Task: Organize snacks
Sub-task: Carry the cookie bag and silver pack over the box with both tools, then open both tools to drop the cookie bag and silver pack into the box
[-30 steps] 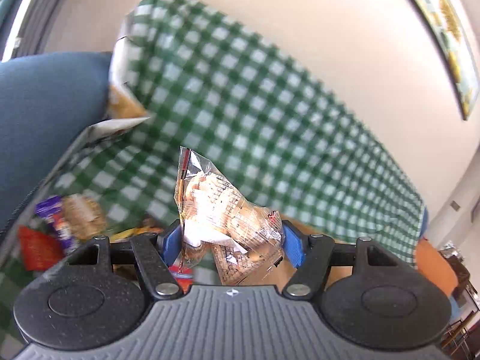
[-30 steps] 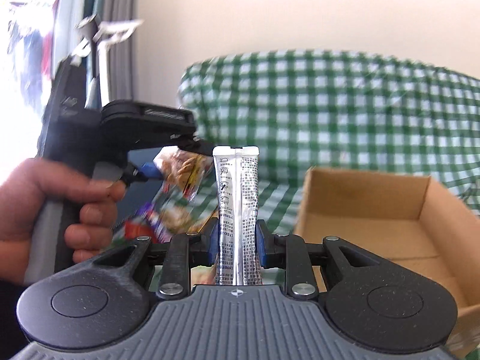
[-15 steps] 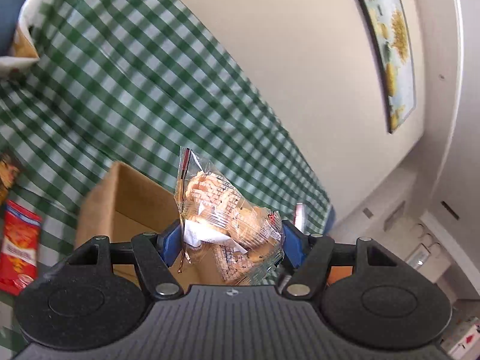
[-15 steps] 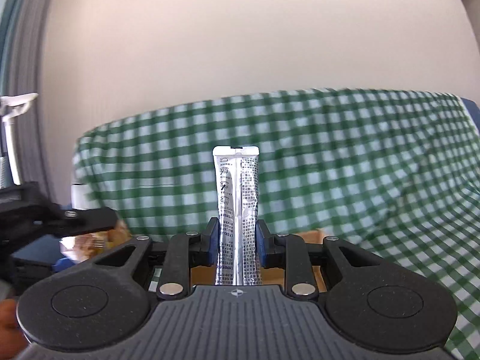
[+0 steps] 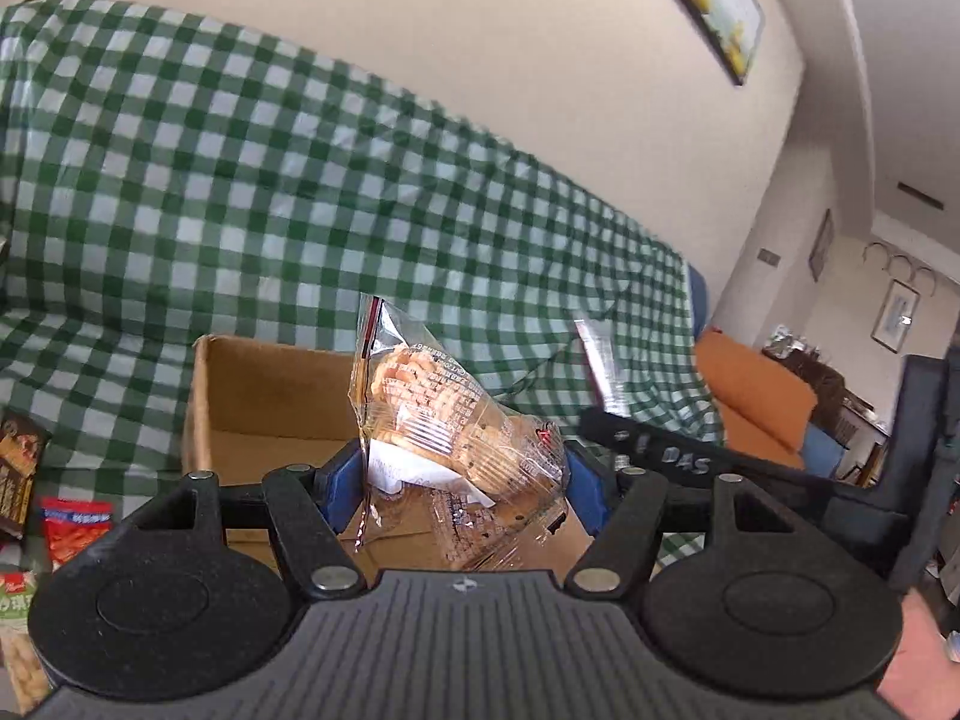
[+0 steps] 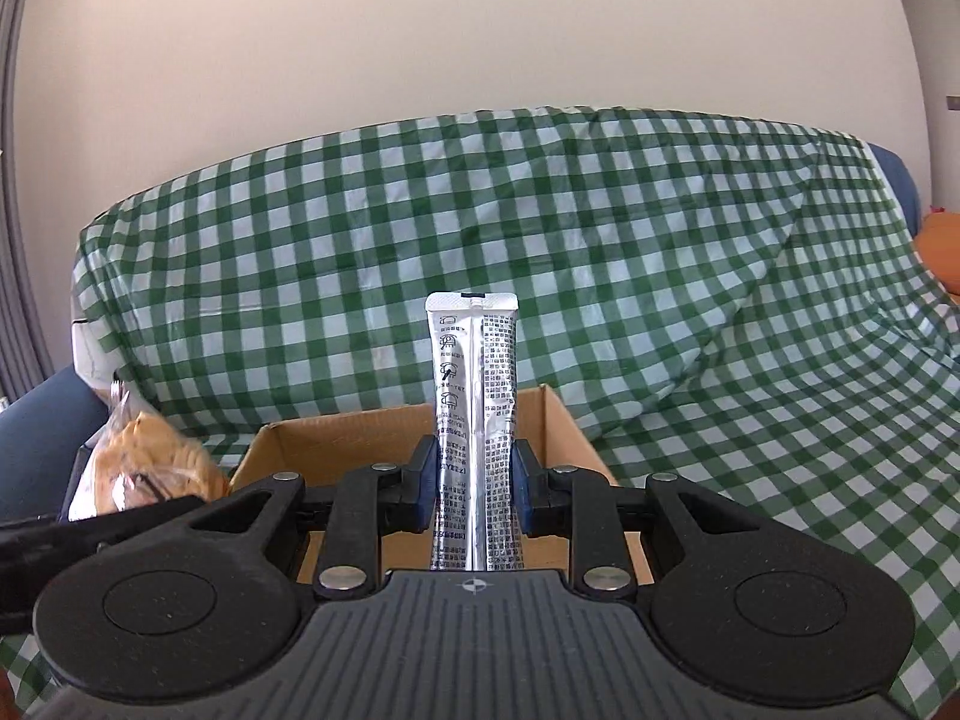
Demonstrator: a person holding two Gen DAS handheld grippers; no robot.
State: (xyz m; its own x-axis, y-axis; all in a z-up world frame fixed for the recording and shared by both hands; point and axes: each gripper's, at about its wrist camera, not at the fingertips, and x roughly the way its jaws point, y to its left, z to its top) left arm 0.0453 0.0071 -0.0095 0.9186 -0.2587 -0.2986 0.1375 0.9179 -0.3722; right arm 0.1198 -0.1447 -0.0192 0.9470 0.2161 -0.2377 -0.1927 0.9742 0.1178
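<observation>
Green-and-white checked cloth (image 5: 288, 192) drapes a sofa from its backrest down over the seat, set against a plain cream wall; a framed picture (image 5: 708, 6) hangs high on that wall and an orange cushion (image 5: 750, 396) sits at the sofa's far end. On the cloth-covered seat stands an open cardboard box (image 5: 264, 396), brown and seemingly bare inside where its floor shows. The left gripper (image 5: 465, 480) has its blue pads pressed on either side of a clear bag of biscuits (image 5: 444, 414), the jaws set fairly wide around the bulky packet, which rises above the box's near edge. The right gripper (image 6: 474, 483) has its jaws drawn narrow on a silver stick pouch (image 6: 474, 408), which stands upright between the pads with its printed back seam facing the camera, in front of the box's far wall. In the left wrist view the right gripper's black body reaches in from the right with the pouch tilted above it; in the right wrist view the biscuit bag shows at the left beside the box. More snack packets lie on the cloth left of the box: a red packet (image 5: 75, 531), a dark brown packet (image 5: 18, 468) and a green-labelled packet (image 5: 15, 606), partly cut off by the frame edge.
</observation>
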